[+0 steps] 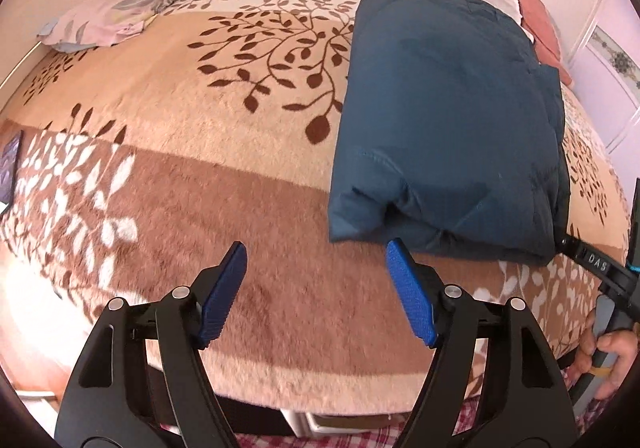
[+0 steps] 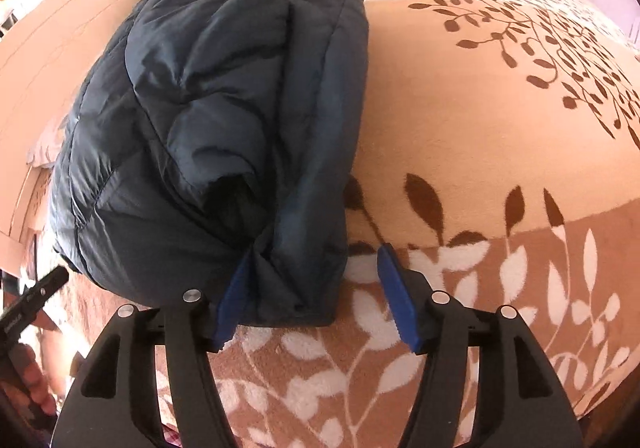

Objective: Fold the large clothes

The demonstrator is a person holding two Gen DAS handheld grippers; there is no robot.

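A dark teal puffer jacket, folded into a thick bundle, lies near the front edge of the bed's leaf-patterned fleece blanket. The right gripper stands open around the bundle's near corner; its left pad touches the fabric, the right pad is clear, so nothing is clamped. The left gripper is wide open and empty, just beside the jacket's near left corner. The padding looks light, soft and springy, with a slippery shell; I judge it best gripped at a stitched hem or corner, through several layers.
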